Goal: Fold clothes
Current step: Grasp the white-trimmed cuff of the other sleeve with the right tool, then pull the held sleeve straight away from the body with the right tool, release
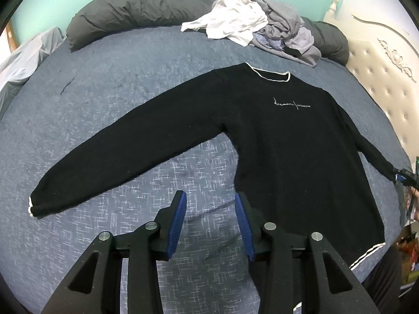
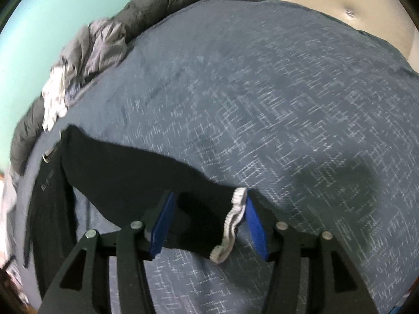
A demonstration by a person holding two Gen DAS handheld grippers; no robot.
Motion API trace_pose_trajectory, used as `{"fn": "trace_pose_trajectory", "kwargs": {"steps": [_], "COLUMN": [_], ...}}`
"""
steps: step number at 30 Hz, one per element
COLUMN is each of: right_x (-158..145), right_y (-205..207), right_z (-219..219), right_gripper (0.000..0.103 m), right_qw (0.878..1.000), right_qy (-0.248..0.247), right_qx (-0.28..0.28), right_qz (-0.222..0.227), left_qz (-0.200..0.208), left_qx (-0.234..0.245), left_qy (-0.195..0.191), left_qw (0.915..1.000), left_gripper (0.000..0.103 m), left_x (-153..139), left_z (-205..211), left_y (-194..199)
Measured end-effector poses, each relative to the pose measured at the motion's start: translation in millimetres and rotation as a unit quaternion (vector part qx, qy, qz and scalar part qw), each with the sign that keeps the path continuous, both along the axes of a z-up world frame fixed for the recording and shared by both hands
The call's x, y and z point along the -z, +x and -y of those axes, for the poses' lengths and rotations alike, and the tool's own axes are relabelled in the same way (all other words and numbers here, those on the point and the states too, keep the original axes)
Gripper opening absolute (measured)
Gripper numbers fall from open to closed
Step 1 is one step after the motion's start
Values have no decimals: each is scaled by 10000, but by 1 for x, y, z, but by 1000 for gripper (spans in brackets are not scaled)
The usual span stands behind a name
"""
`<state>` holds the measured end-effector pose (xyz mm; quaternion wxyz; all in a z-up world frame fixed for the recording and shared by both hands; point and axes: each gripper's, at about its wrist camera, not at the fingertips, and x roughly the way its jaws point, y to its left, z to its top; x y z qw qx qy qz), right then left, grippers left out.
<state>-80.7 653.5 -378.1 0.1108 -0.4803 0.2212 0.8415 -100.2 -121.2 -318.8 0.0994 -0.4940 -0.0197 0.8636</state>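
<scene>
A black sweater [image 1: 275, 141] lies face up and spread flat on the bed [image 1: 117, 110], sleeves stretched out to the sides, ready for folding. The left gripper [image 1: 210, 225] hovers over bare bedding just beside the sweater's lower side edge, jaws partly apart and empty, probably lining up to take that edge. The right gripper [image 2: 209, 225] straddles the other sleeve's white-trimmed cuff [image 2: 233, 225]; its jaws stand apart with the cuff between them, one pad near it, apparently not pinched. Unsorted clothes [image 1: 251, 26] wait in a heap by the far pillow [image 1: 136, 13].
</scene>
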Motion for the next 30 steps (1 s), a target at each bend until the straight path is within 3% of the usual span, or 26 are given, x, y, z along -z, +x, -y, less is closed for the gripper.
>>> {"fn": "trace_pose_trajectory", "kwargs": {"steps": [1,5,7,12,20,30], "right_x": [1,2,-4,-37,-94,-99], "right_y": [-1,-3,-3,-2,-7,-34], "right_z": [3,16,21,25,-12,-28], "right_gripper": [51,15,8,5,5,5], "right_qw": [9999,9985,9973,9929,9872,9861], "right_qy": [95,423,583,917,1214,1422], "right_qx": [-66,-343,-442,-524,-141,-131], "right_qz": [18,27,-67,-552,-1027,-847], "left_qz": [10,35,35,41,52,112], "left_qx": [8,41,40,13,-3,-39], "left_qy": [-1,-26,-37,-32,45,57], "left_qw": [10000,10000,10000,10000,10000,9999], "left_gripper": [42,42,42,42,42,42], "left_x": [1,1,1,0,1,5], "left_z": [-1,-3,-2,1,5,9], "left_y": [0,1,1,0,1,-2]}}
